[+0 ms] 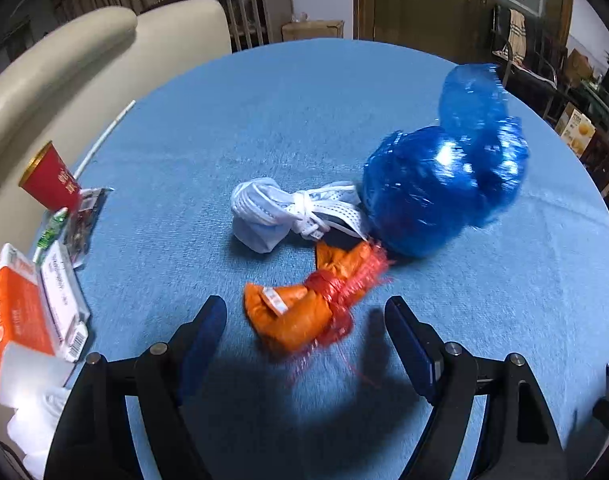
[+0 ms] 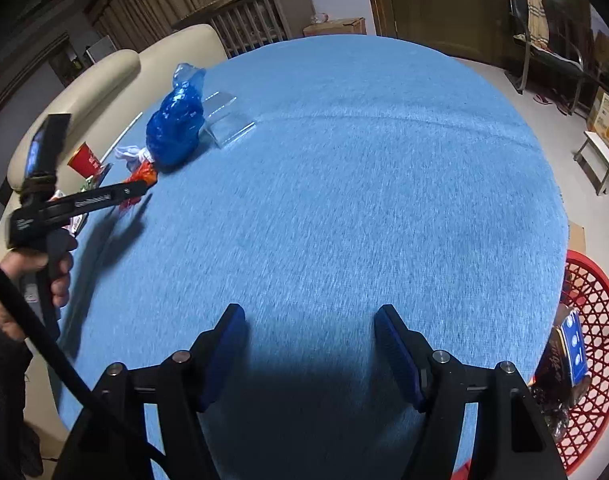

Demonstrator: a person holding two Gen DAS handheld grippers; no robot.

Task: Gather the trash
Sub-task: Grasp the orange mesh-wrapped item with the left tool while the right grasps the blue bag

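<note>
On the round blue table (image 1: 264, 120) lies a heap of trash: an orange wrapper tied with red net (image 1: 304, 312), a white knotted bag (image 1: 280, 212) and a crumpled blue plastic bag (image 1: 444, 184). My left gripper (image 1: 304, 316) hovers open just over the orange wrapper, which lies between its fingers without the pads touching it. In the right wrist view the same blue plastic bag (image 2: 176, 128) sits far left, with the left gripper (image 2: 136, 192) reaching toward the orange wrapper (image 2: 144, 176). My right gripper (image 2: 310, 332) is open over bare cloth, holding nothing.
A red paper cup (image 1: 50, 180), a white straw (image 1: 104, 136), an orange-and-white carton (image 1: 20, 320) and small packets crowd the table's left edge beside a cream sofa (image 1: 64, 60). A clear plastic box (image 2: 224, 120) lies behind the blue bag. A red mesh basket (image 2: 592, 356) holding wrappers stands on the floor at right.
</note>
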